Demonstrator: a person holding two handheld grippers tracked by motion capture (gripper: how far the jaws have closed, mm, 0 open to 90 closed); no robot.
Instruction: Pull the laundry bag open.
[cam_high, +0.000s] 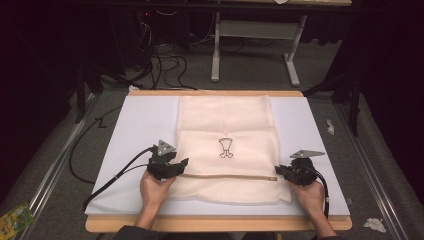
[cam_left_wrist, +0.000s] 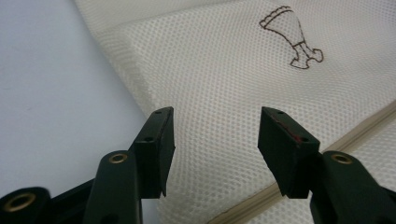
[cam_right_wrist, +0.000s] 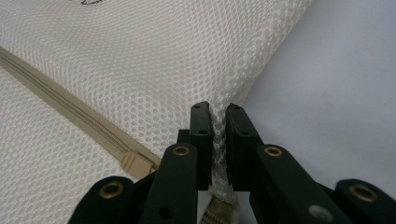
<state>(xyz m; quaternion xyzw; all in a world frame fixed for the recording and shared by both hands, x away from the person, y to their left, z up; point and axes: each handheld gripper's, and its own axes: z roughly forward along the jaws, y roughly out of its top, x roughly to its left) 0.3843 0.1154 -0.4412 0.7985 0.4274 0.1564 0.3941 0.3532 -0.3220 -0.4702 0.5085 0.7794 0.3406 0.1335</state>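
Note:
A cream mesh laundry bag (cam_high: 227, 130) lies flat on the white board, with a small dark drumstick drawing (cam_high: 226, 148) at its middle and a tan zipper (cam_high: 225, 176) running across near the front. My left gripper (cam_high: 184, 163) hovers open over the bag's left edge, its jaws wide apart above the mesh (cam_left_wrist: 215, 93) with nothing between them. At the bag's right edge my right gripper (cam_high: 278, 170) is shut on a fold of the mesh bag (cam_right_wrist: 140, 70), just beside the zipper's tan end stop (cam_right_wrist: 135, 164).
The white board (cam_high: 140, 130) rests on a wooden table (cam_high: 215, 223). Bare board lies to the left and right of the bag. Cables (cam_high: 107, 182) trail off the left side. Grey floor, a table frame (cam_high: 255, 45) and scraps of litter lie beyond.

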